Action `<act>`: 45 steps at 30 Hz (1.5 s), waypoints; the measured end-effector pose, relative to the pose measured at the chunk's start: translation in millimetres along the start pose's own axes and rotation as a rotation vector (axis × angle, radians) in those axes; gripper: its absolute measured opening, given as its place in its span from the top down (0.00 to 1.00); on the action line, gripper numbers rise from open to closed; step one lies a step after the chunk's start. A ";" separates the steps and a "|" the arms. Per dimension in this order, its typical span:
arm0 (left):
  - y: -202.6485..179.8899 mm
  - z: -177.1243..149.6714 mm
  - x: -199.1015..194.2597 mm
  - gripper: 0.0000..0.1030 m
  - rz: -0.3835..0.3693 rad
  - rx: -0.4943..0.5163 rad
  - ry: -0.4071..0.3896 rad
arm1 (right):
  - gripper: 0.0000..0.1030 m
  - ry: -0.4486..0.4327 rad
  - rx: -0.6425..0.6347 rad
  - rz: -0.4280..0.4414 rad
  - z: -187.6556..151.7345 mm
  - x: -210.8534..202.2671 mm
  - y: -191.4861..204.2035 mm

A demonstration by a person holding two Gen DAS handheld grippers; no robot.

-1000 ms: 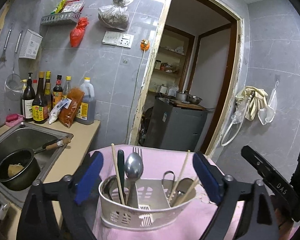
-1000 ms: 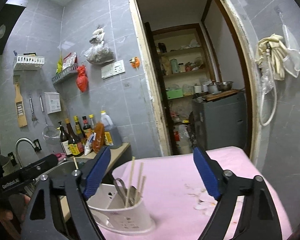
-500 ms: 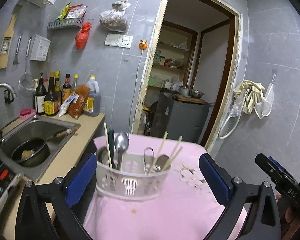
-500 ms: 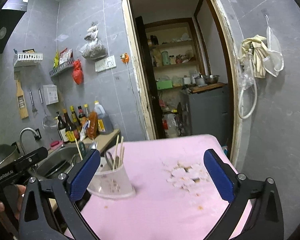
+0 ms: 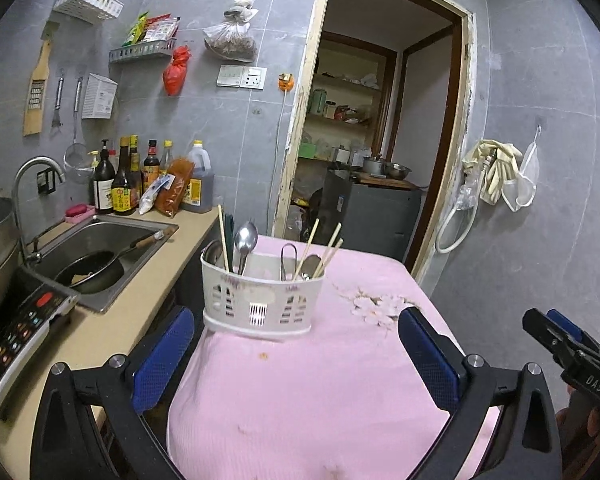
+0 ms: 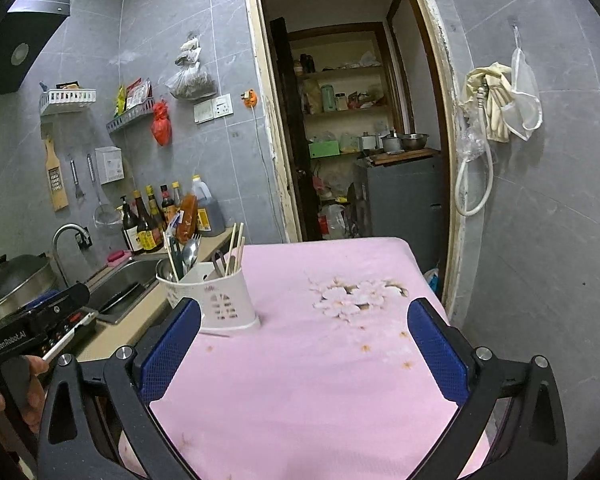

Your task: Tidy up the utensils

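A white plastic utensil caddy (image 5: 260,300) stands on the pink tablecloth (image 5: 308,392) near the table's left edge. It holds a metal spoon (image 5: 245,242), chopsticks (image 5: 328,250), a dark-handled utensil and a metal clip. It also shows in the right wrist view (image 6: 220,300). My left gripper (image 5: 296,344) is open and empty, back from the caddy. My right gripper (image 6: 304,344) is open and empty, over the cloth to the caddy's right.
A counter on the left holds a steel sink (image 5: 100,248) with a black pan (image 5: 92,272), sauce bottles (image 5: 124,184) and an induction cooker (image 5: 16,332). An open doorway (image 5: 372,152) lies behind the table. A flower print (image 6: 352,292) marks the cloth.
Both grippers have drawn back from the caddy, which now stands farther away on the cloth. Both stay open and empty.
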State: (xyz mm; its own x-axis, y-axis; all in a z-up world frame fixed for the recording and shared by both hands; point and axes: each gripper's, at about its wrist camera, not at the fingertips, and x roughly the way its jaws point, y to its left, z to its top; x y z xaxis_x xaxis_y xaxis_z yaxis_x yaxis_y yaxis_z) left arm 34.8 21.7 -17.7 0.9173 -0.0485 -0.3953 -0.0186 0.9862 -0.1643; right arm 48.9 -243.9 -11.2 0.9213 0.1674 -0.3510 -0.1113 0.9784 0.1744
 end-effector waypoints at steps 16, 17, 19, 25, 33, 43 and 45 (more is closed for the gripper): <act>-8.7 -27.3 -20.7 0.00 0.011 0.007 0.026 | 0.01 0.050 -0.005 0.002 -23.2 -16.2 -7.9; -8.6 -27.2 -20.9 0.00 0.011 0.007 0.026 | 0.01 0.049 -0.006 0.002 -23.4 -16.5 -7.7; -8.7 -27.0 -20.7 0.00 0.011 0.007 0.025 | 0.01 0.049 -0.005 0.004 -24.0 -17.1 -7.2; -9.2 -28.2 -21.7 0.00 0.011 0.006 0.025 | 0.01 0.048 -0.006 0.003 -24.8 -18.8 -5.4; -9.5 -28.7 -23.3 0.00 0.010 0.003 0.025 | 0.01 0.047 -0.006 0.004 -25.1 -20.1 -5.1; -10.8 -30.3 -26.4 0.00 0.012 0.006 0.020 | 0.01 0.046 -0.006 0.005 -24.8 -19.5 -5.4; -11.0 -30.8 -26.8 0.00 0.012 0.006 0.021 | 0.01 0.048 -0.006 0.006 -25.3 -19.8 -5.2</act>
State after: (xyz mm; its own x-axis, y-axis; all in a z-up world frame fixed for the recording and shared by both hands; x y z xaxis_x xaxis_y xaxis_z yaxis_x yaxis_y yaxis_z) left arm -1.9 7.3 -33.2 0.9086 -0.0402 -0.4157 -0.0269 0.9877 -0.1543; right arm 21.8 -249.2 -28.4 0.9019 0.1786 -0.3934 -0.1191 0.9780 0.1710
